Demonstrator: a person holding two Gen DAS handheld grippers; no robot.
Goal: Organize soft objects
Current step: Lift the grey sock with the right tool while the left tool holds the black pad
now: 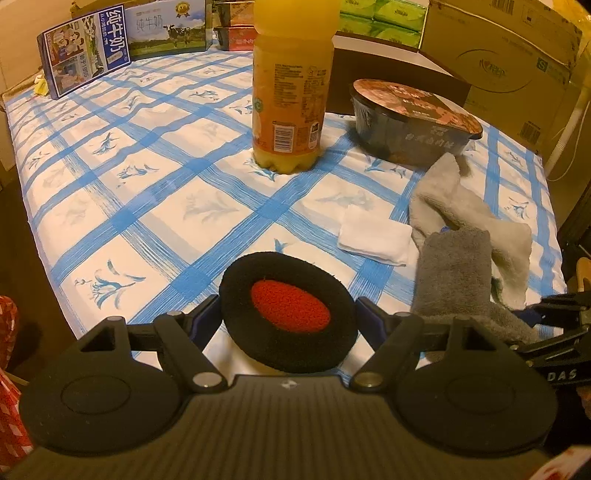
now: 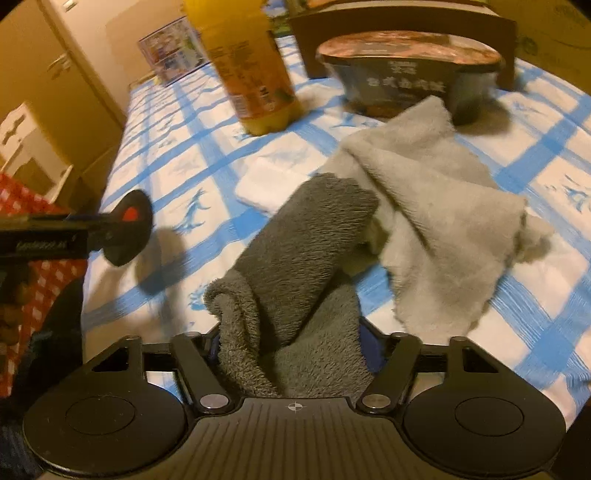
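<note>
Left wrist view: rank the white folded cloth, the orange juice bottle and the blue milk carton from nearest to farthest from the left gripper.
From the left gripper:
1. White folded cloth, just ahead and to the right on the checked tablecloth.
2. Orange juice bottle, standing upright farther ahead, near the centre.
3. Blue milk carton, at the far left edge of the table.

Warm, dim yellowish light over a cloth-covered table.

Blue-and-white checked tablecloth (image 1: 155, 192) spread to the table's edges. Beige cabinet doors (image 2: 62, 74) with handles beyond the table's left edge, plain wall (image 2: 122, 33) beside them. Large cardboard box (image 1: 517, 62) along the far right edge, milk cartons (image 1: 88, 51) at the far left corner.
</note>
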